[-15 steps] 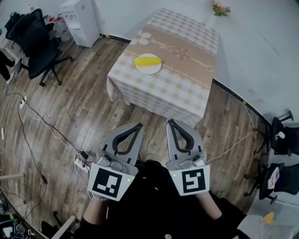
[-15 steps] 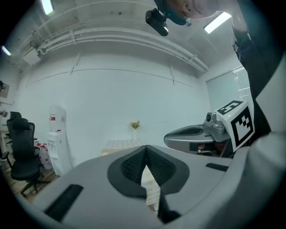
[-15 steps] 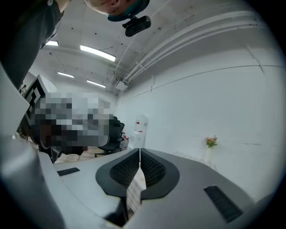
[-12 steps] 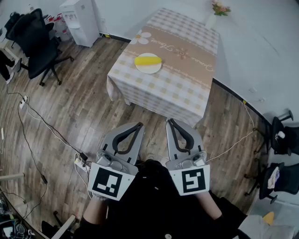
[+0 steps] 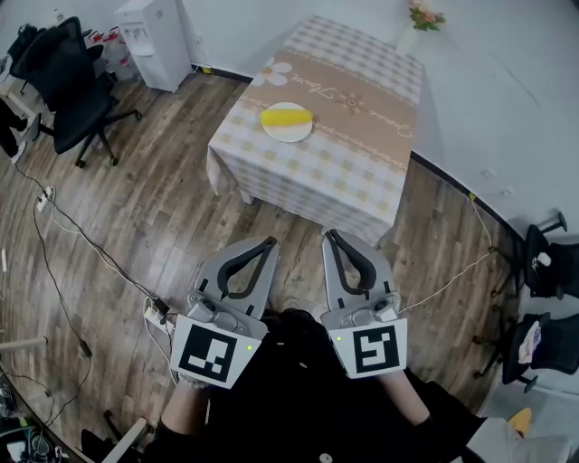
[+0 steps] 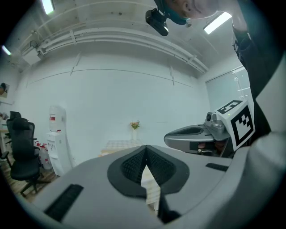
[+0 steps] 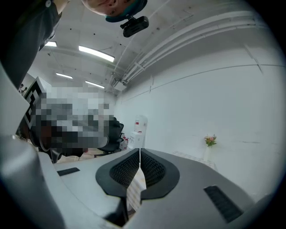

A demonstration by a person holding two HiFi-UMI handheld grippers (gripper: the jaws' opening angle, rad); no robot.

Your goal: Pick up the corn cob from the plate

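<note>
Standing on a wood floor, a person holds both claws side by side, about level. Table with checked cloth sits well ahead of both claws. Office chair is far ahead-left of the left claw, with a white water dispenser beyond it. Left claw: jaws together, empty. Right claw: jaws together, empty. Plate is on the table, ahead of the left claw. Corn cob lies on the plate, well apart from both claws. Vase of flowers stands beyond the table's far end.

White walls enclose wood floor, checked table.
</note>
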